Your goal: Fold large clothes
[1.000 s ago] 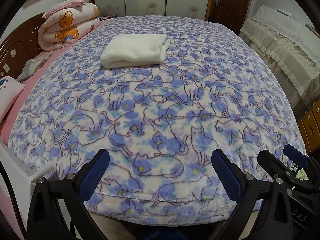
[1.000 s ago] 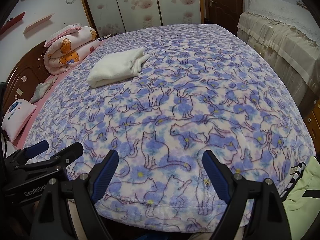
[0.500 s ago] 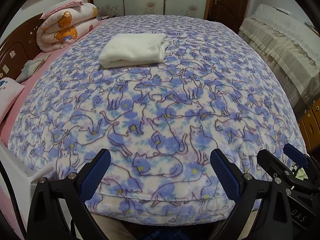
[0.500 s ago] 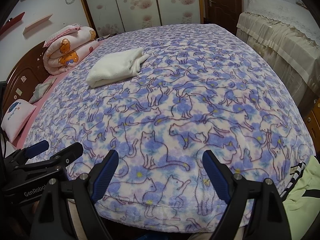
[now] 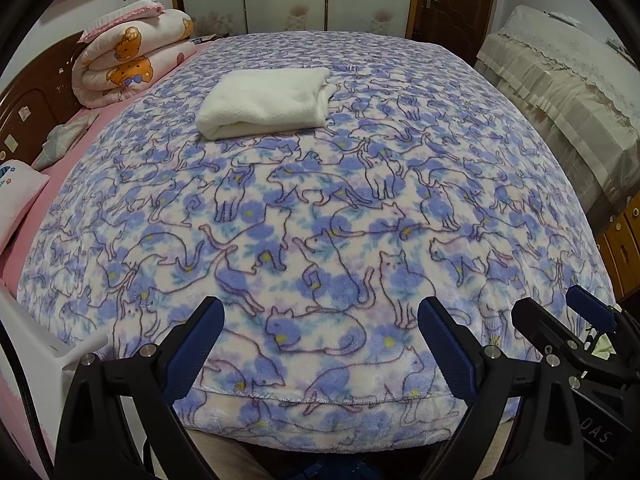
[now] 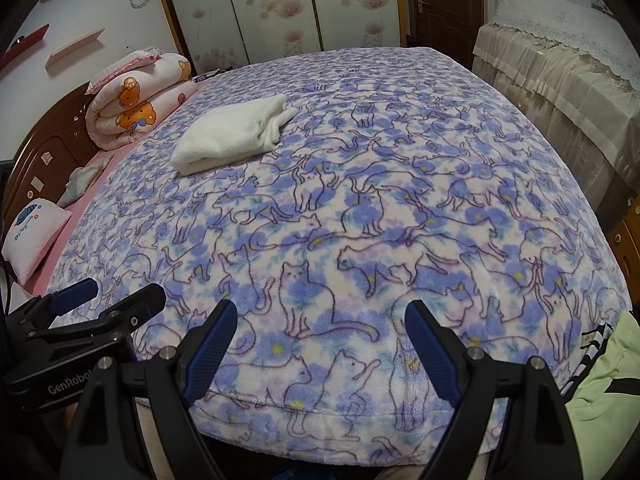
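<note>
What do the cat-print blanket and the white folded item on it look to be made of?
Cat-print blanket: looks like plush fleece, matte, with a fuzzy nap and soft blurred print. White folded item: seemingly thick fluffy fleece or terry; its pile surface and rounded folds suggest this, the exact fibre unclear.

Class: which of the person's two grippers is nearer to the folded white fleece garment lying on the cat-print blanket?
Left, slightly. The left gripper faces the folded white fleece garment almost straight ahead; from the right gripper, which is beside it, the garment lies further off, up-left. Both are open, far short of it.
</note>
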`<state>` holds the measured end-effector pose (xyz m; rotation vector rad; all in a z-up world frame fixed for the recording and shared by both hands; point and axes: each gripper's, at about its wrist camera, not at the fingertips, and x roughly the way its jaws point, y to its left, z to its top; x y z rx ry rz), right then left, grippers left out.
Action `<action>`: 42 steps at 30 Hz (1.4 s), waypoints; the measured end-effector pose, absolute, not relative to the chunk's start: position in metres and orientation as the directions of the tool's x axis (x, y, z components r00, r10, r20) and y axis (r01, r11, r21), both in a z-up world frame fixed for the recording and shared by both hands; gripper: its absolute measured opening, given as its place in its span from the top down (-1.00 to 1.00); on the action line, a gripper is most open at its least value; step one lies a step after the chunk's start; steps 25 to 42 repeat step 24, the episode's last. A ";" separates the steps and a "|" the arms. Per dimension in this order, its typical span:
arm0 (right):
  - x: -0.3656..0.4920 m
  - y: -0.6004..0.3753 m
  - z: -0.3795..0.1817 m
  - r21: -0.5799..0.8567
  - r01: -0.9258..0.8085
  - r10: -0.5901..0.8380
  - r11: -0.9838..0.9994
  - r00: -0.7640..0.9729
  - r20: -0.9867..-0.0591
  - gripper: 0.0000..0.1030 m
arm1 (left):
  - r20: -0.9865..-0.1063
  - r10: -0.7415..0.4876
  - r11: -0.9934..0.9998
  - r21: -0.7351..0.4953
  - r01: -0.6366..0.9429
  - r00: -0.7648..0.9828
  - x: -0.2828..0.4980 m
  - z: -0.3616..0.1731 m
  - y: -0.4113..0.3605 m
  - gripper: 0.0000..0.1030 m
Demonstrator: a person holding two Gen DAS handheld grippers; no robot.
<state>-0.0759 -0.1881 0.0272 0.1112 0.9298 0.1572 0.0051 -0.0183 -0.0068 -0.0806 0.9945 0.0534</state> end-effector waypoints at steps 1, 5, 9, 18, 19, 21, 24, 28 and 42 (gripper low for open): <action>-0.076 -0.188 0.028 0.163 -0.087 0.182 0.983 0.589 -0.787 -0.68 | -0.839 0.007 0.996 -0.044 -0.081 0.544 0.005 -0.008 -0.018 -0.85; -0.076 -0.189 0.027 0.162 -0.087 0.182 0.983 0.589 -0.788 -0.68 | -0.839 0.007 0.996 -0.044 -0.082 0.543 0.005 -0.007 -0.021 -0.84; -0.076 -0.189 0.027 0.165 -0.087 0.185 0.982 0.588 -0.788 -0.68 | -0.840 0.007 0.995 -0.046 -0.083 0.542 0.005 -0.008 -0.021 -0.83; -0.076 -0.188 0.027 0.163 -0.087 0.182 0.983 0.588 -0.788 -0.68 | -0.847 0.003 0.995 -0.049 -0.082 0.532 0.002 -0.010 -0.020 -0.83; -0.076 -0.188 0.027 0.162 -0.088 0.183 0.983 0.589 -0.787 -0.68 | -0.847 0.003 0.995 -0.048 -0.082 0.532 0.001 -0.010 -0.020 -0.84; -0.076 -0.188 0.027 0.163 -0.087 0.183 0.983 0.588 -0.788 -0.68 | -0.847 0.003 0.996 -0.047 -0.081 0.532 0.003 -0.009 -0.020 -0.84; -0.076 -0.188 0.026 0.164 -0.088 0.184 0.983 0.587 -0.788 -0.68 | -0.847 0.005 0.996 -0.045 -0.081 0.531 0.003 -0.010 -0.018 -0.84; -0.076 -0.188 0.026 0.164 -0.088 0.184 0.983 0.587 -0.788 -0.68 | -0.847 0.005 0.996 -0.045 -0.081 0.531 0.003 -0.010 -0.018 -0.84; -0.076 -0.188 0.026 0.164 -0.088 0.184 0.983 0.587 -0.788 -0.68 | -0.847 0.005 0.996 -0.045 -0.081 0.531 0.003 -0.010 -0.018 -0.84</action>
